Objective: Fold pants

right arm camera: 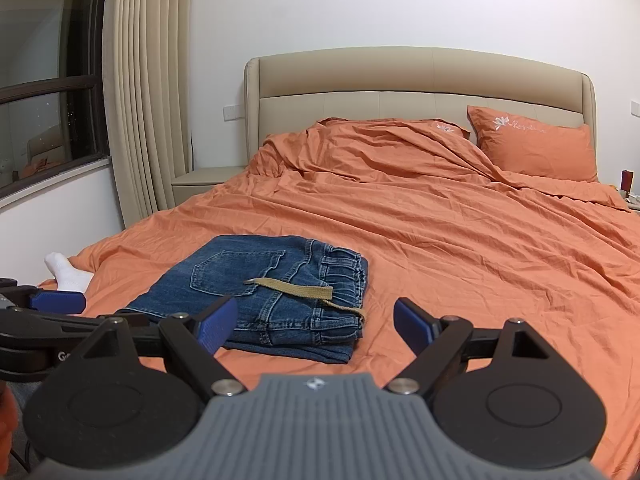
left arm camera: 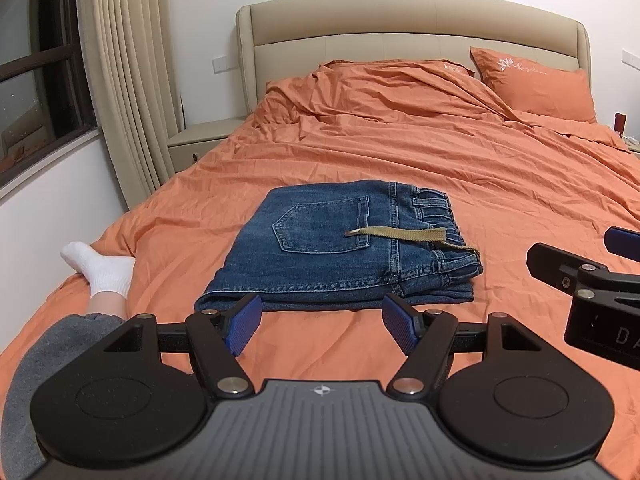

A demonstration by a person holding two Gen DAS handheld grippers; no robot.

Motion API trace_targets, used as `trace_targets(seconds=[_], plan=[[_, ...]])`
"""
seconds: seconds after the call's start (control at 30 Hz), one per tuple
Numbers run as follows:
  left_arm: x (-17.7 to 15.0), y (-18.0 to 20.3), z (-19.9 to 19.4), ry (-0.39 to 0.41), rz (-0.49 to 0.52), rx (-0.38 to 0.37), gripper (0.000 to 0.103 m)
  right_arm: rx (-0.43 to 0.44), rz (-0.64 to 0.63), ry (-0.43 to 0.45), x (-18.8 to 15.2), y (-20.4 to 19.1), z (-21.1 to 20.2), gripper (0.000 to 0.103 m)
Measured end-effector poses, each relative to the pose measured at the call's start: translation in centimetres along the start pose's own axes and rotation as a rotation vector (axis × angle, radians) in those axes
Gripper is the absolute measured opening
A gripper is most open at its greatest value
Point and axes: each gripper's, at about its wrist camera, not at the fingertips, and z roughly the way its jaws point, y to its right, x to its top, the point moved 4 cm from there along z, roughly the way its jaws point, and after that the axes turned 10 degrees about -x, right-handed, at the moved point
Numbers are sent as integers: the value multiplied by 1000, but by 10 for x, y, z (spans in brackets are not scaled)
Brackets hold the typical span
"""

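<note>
Left gripper (left arm camera: pixel 322 326) and right gripper (right arm camera: pixel 314 326) both spread wide, empty; folded jeans (left arm camera: pixel 328 248) just ahead on the orange bedspread (left arm camera: pixel 460 168).

- The folded blue denim pants (left arm camera: pixel 320 252) are coarse, matt cloth with faded seams and raised stitching.
- Across them lies a khaki woven webbing belt (left arm camera: pixel 400 236), flat and dull, with a small shiny metal tip.
- The orange cotton bed sheet (left arm camera: pixel 440 168) looks soft, matt and finely creased.
- My left tool (left arm camera: pixel 322 326) has matt black plastic arms, textured blue rubbery fingertips (left arm camera: pixel 242 328) and bright metal pivot pins; its grey body is ribbed.
- My right tool (right arm camera: pixel 316 326) shows the same finish.
- The beige padded headboard (left arm camera: pixel 400 28) looks like smooth leather with a faint sheen.
- The white sock (left arm camera: pixel 104 268) is ribbed knit.
</note>
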Motion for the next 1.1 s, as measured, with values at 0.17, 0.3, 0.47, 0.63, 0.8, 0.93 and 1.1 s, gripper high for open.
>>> trace_targets(seconds=[0.17, 0.3, 0.47, 0.63, 0.8, 0.93, 1.1], plan=[[2, 0, -1, 5, 1, 0, 81, -1, 0, 0, 1, 1, 0, 82], [2, 0, -2, 7, 3, -1, 81, -4, 2, -5, 3, 3, 0, 82], [4, 1, -2, 10, 7, -5, 81, -6, 1, -7, 6, 5, -1, 82], [6, 1, -5, 28, -4, -26, 81, -8, 4, -7, 6, 6, -2, 82], [7, 3, -7, 41, 7, -23, 81, -11, 7, -10, 5, 5, -1, 82], [7, 2, -6, 39, 9, -16, 81, -10, 8, -10, 5, 6, -2, 82], [6, 1, -6, 40, 5, -21, 81, -11, 7, -10, 4, 5, -1, 82]])
